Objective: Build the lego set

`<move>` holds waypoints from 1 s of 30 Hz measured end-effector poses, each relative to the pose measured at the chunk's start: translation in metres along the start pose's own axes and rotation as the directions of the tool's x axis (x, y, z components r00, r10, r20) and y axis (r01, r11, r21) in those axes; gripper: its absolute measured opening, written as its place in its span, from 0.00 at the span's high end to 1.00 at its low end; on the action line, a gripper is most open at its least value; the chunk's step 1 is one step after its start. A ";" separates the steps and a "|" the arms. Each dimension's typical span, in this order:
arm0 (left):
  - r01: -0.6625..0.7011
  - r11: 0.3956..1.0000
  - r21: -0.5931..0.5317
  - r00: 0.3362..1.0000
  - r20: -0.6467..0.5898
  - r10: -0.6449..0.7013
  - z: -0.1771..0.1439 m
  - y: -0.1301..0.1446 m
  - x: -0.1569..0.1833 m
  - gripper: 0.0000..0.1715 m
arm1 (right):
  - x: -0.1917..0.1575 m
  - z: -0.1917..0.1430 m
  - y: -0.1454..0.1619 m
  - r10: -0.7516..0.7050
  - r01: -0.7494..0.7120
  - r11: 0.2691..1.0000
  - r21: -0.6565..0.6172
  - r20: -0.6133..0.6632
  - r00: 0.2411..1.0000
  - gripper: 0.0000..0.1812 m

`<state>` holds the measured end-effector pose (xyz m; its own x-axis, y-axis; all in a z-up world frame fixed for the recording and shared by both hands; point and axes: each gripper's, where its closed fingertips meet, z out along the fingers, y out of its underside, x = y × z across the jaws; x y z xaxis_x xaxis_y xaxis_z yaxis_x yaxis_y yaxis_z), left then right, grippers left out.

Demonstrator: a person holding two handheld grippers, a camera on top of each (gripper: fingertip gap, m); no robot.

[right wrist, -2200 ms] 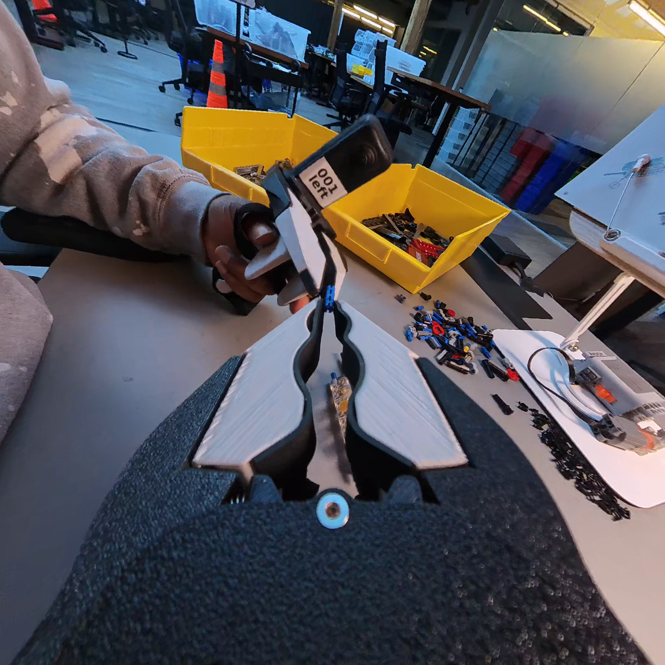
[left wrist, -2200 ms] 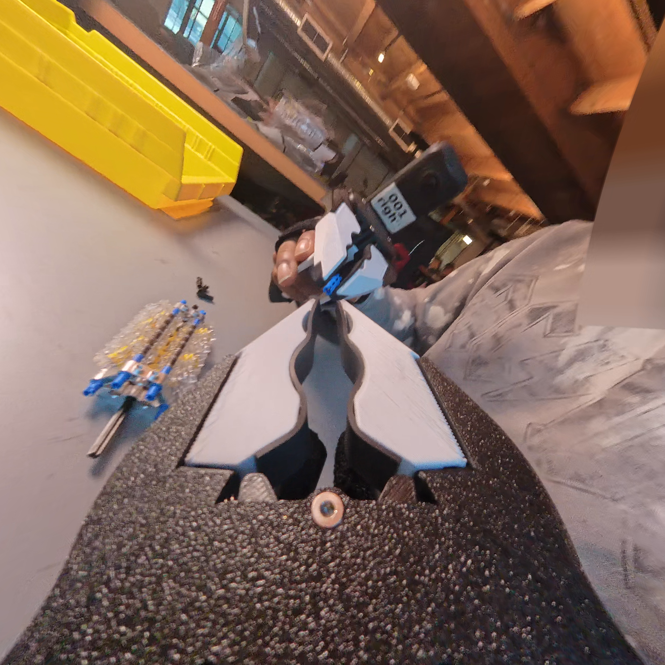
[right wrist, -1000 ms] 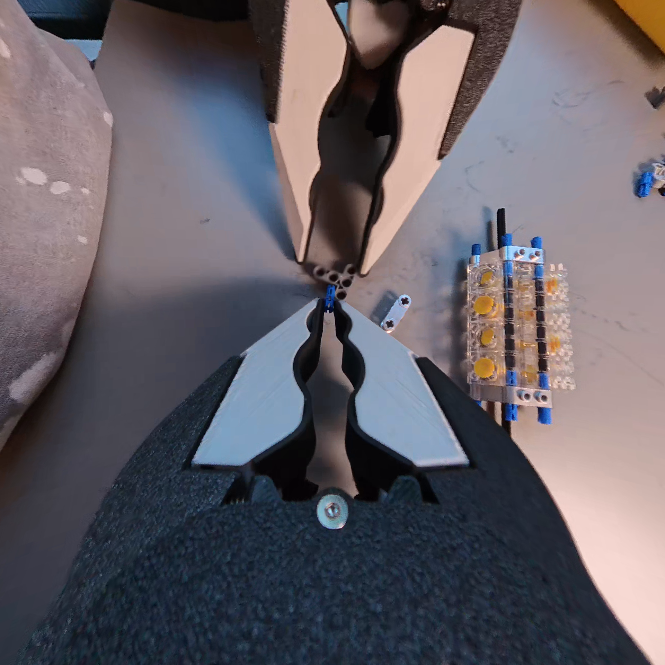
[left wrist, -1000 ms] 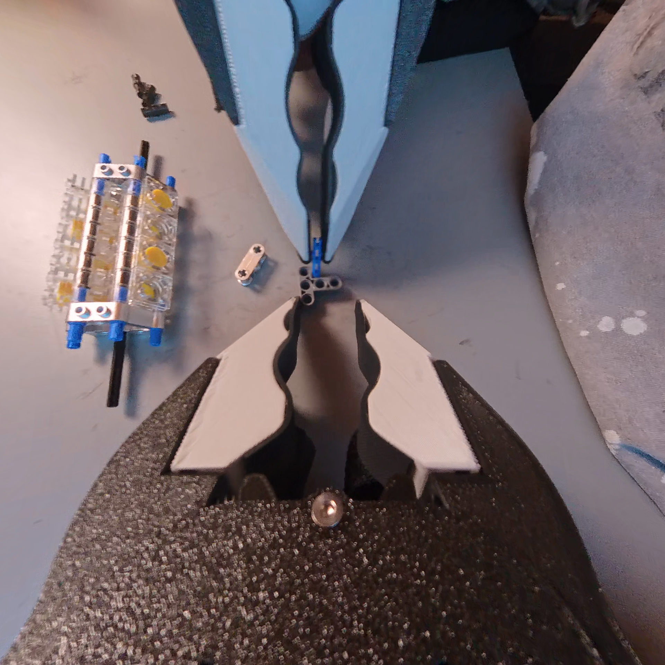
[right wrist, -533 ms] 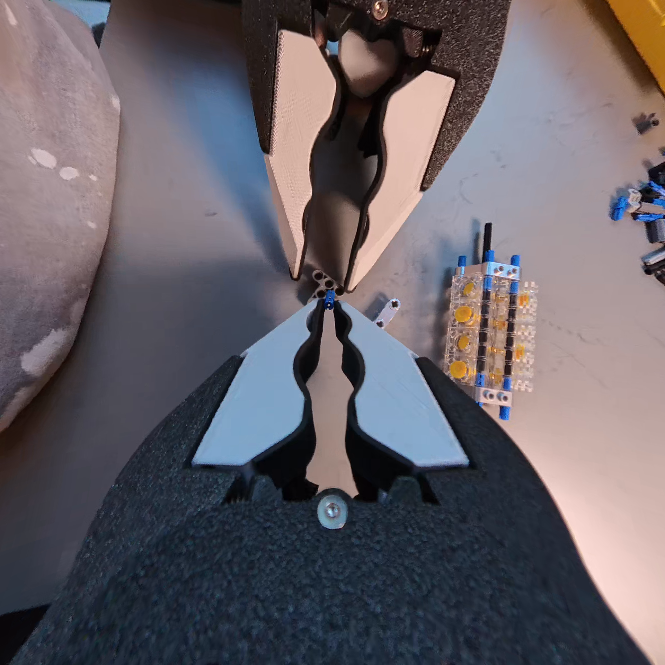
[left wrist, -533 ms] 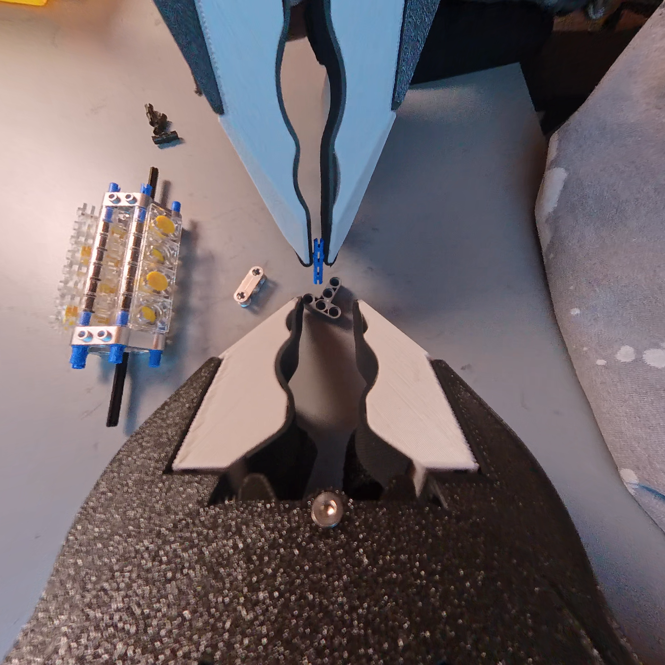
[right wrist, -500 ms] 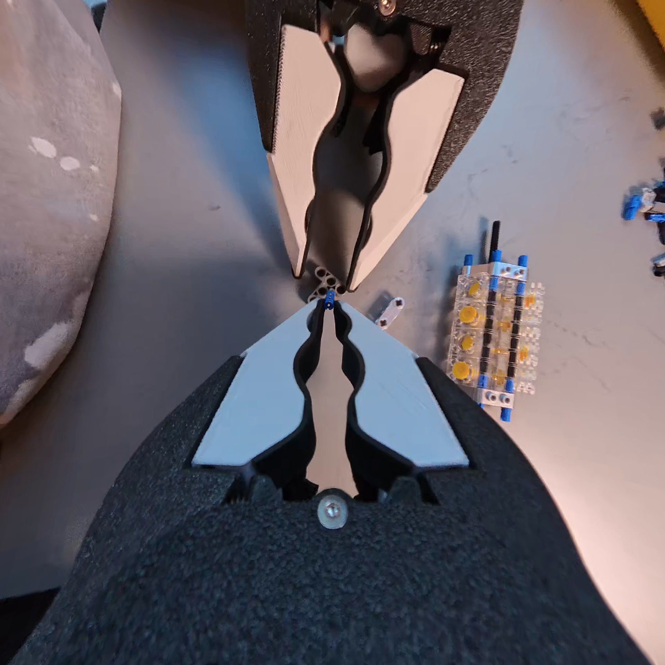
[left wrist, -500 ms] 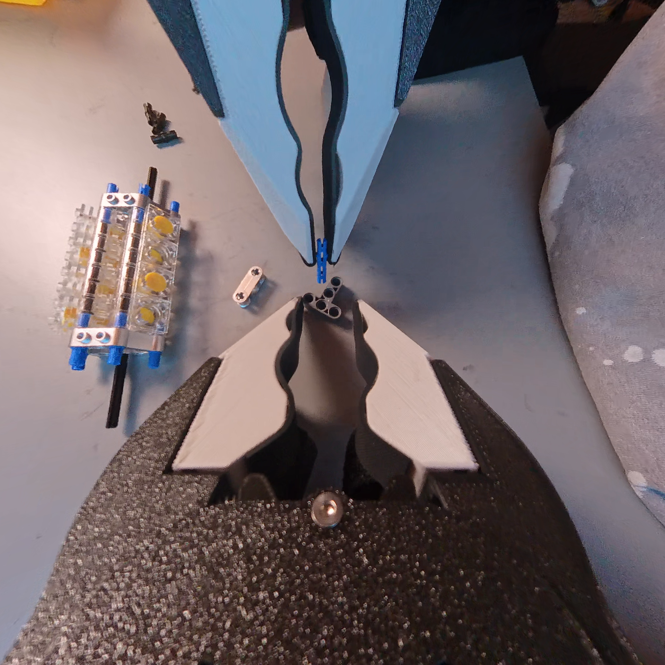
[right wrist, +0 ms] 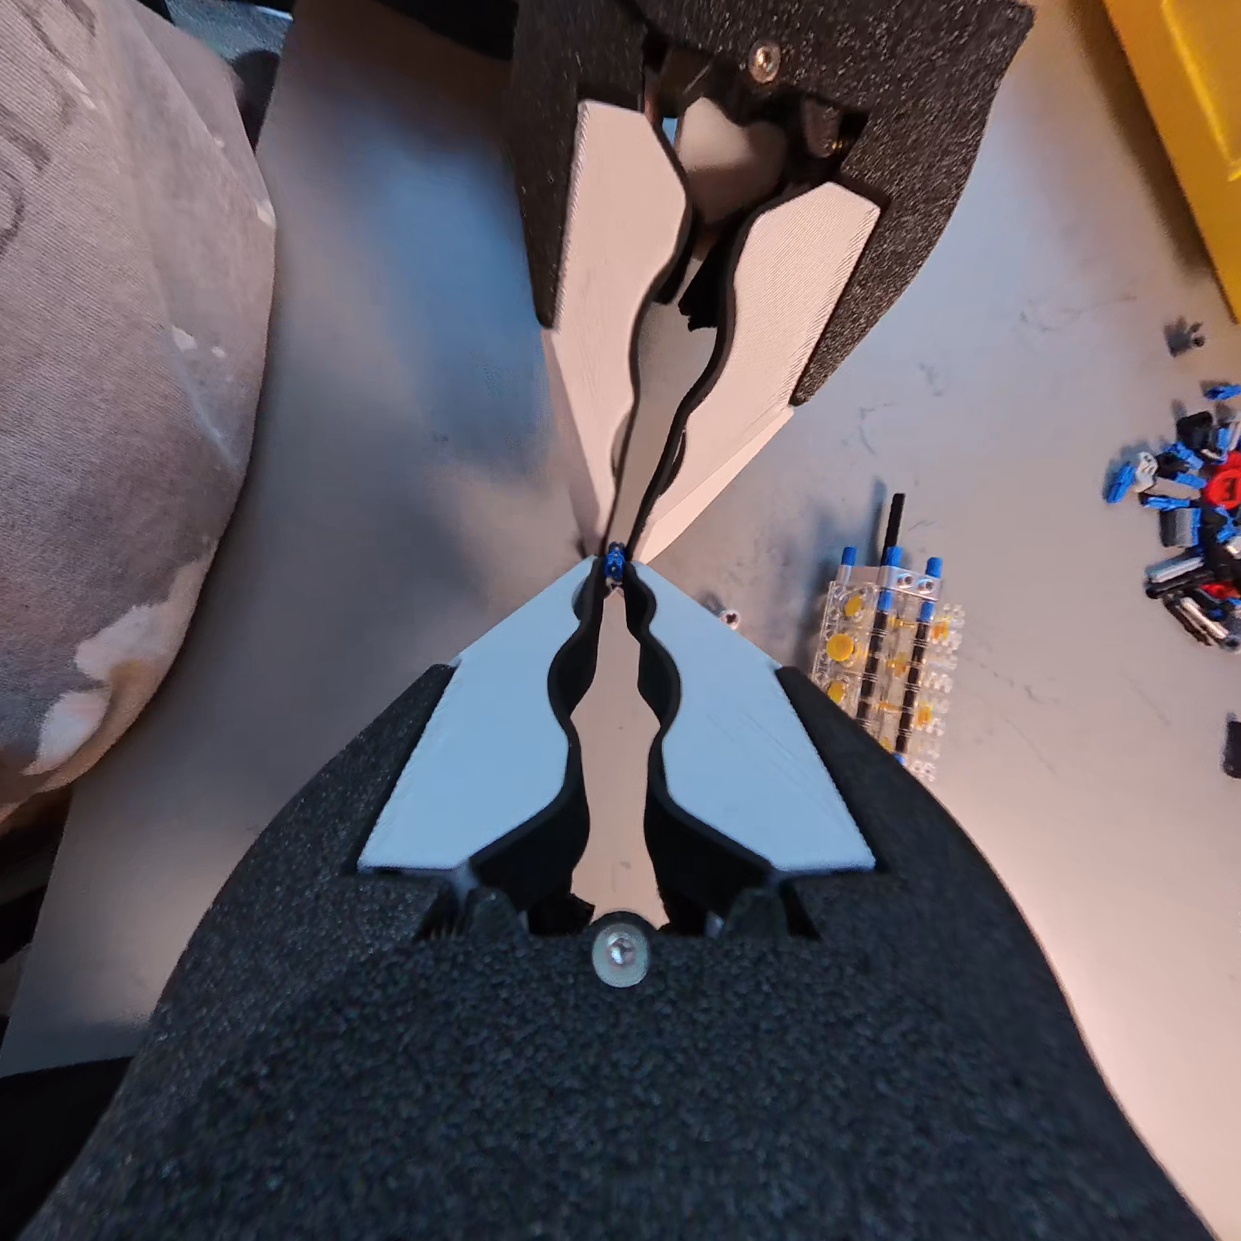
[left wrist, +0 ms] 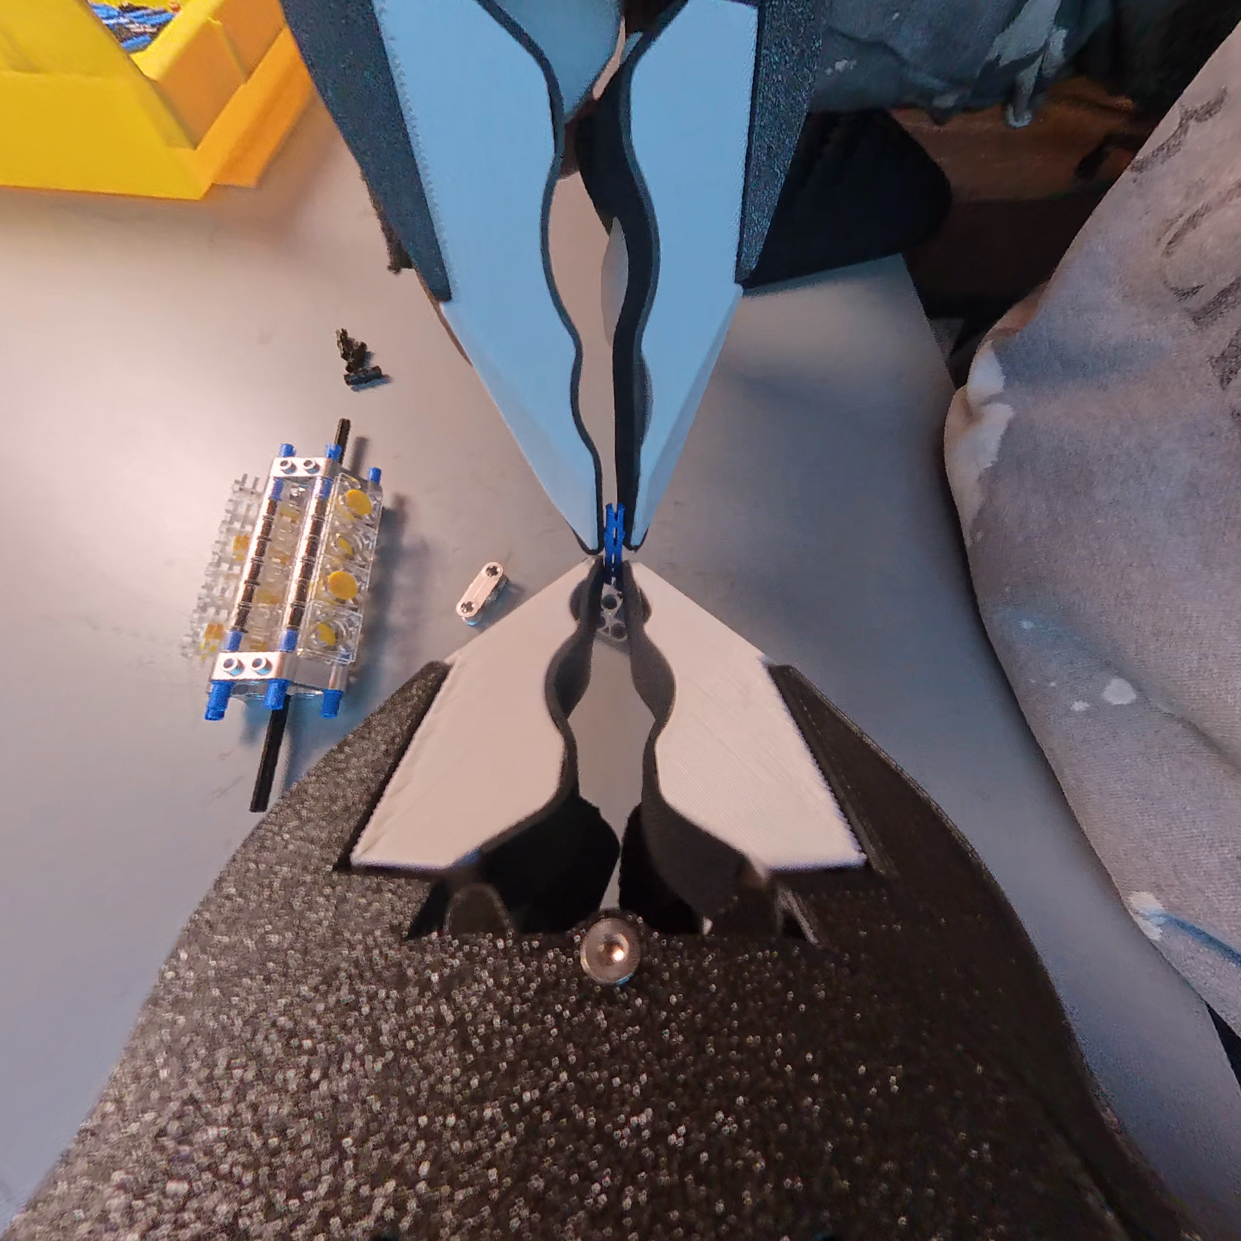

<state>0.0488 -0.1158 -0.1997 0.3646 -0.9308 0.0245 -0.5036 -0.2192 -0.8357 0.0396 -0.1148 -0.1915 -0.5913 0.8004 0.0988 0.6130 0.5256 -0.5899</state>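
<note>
At frame centre, the left gripper (left wrist: 610, 583) pinches a grey connector (left wrist: 612, 614); the right gripper (right wrist: 610, 576) clamps a blue pin (right wrist: 614, 563). Tip to tip, slight misalignment could pop either piece loose onto the table (left wrist: 134, 302).

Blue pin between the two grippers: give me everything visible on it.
The blue pin is a small, slim plastic connector with ridged collars, bright blue. The right gripper is shut on one end; the other end enters a small grey holed connector clamped in the left gripper. It lies along the line joining both tips, above the grey table. In the right wrist view only its blue tip shows. How deep it sits cannot be told.
</note>
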 end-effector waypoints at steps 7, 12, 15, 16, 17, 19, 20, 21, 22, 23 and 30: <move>0.030 0.999 0.024 0.999 -0.028 -0.029 -0.004 -0.007 0.004 0.99 | 0.000 -0.006 -0.007 -0.013 0.016 0.999 0.051 -0.048 0.999 0.98; 0.022 1.000 0.017 0.999 -0.049 -0.021 -0.003 -0.006 0.008 0.99 | -0.004 -0.008 -0.012 -0.051 0.055 0.996 0.064 -0.067 0.996 0.97; 0.019 1.000 0.011 0.998 -0.053 -0.019 -0.003 -0.006 0.010 0.99 | -0.006 -0.007 -0.011 -0.066 0.069 0.997 0.045 -0.055 0.996 0.97; 0.017 1.000 0.007 0.999 -0.051 -0.017 -0.003 -0.005 0.010 0.99 | -0.007 -0.006 -0.011 -0.070 0.072 0.997 0.041 -0.052 0.996 0.97; 0.016 1.000 0.002 0.998 -0.054 -0.015 -0.003 -0.004 0.010 0.99 | -0.007 -0.005 -0.011 -0.072 0.074 0.997 0.038 -0.047 0.996 0.97; 0.013 1.000 -0.005 0.998 -0.055 -0.014 -0.002 -0.003 0.010 0.99 | -0.007 -0.004 -0.010 -0.079 0.080 0.996 0.026 -0.044 0.996 0.98; 0.013 1.000 -0.006 0.998 -0.055 -0.013 -0.002 -0.003 0.011 0.99 | -0.007 -0.003 -0.010 -0.080 0.081 0.997 0.019 -0.040 0.996 0.98; 0.014 1.000 -0.007 0.998 -0.054 -0.015 -0.002 -0.002 0.010 0.99 | -0.007 -0.003 -0.010 -0.080 0.080 0.997 0.013 -0.037 0.996 0.98; 0.017 1.000 -0.007 0.999 -0.049 -0.017 -0.002 -0.002 0.009 0.99 | -0.007 -0.002 -0.009 -0.078 0.078 0.997 0.006 -0.036 0.996 0.98; 0.018 1.000 -0.009 0.999 -0.044 -0.019 -0.002 -0.001 0.008 0.98 | -0.005 -0.002 -0.009 -0.075 0.075 0.997 0.000 -0.039 0.996 0.98; -0.031 0.995 -0.094 0.999 0.031 0.034 -0.001 0.019 -0.007 0.76 | -0.008 0.012 0.015 -0.060 0.062 0.988 -0.145 0.016 0.998 0.98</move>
<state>0.0356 -0.1141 -0.2153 0.3714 -0.9282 -0.0207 -0.5862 -0.2172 -0.7805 0.0470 -0.1167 -0.2107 -0.6356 0.7625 0.1208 0.6447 0.6103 -0.4603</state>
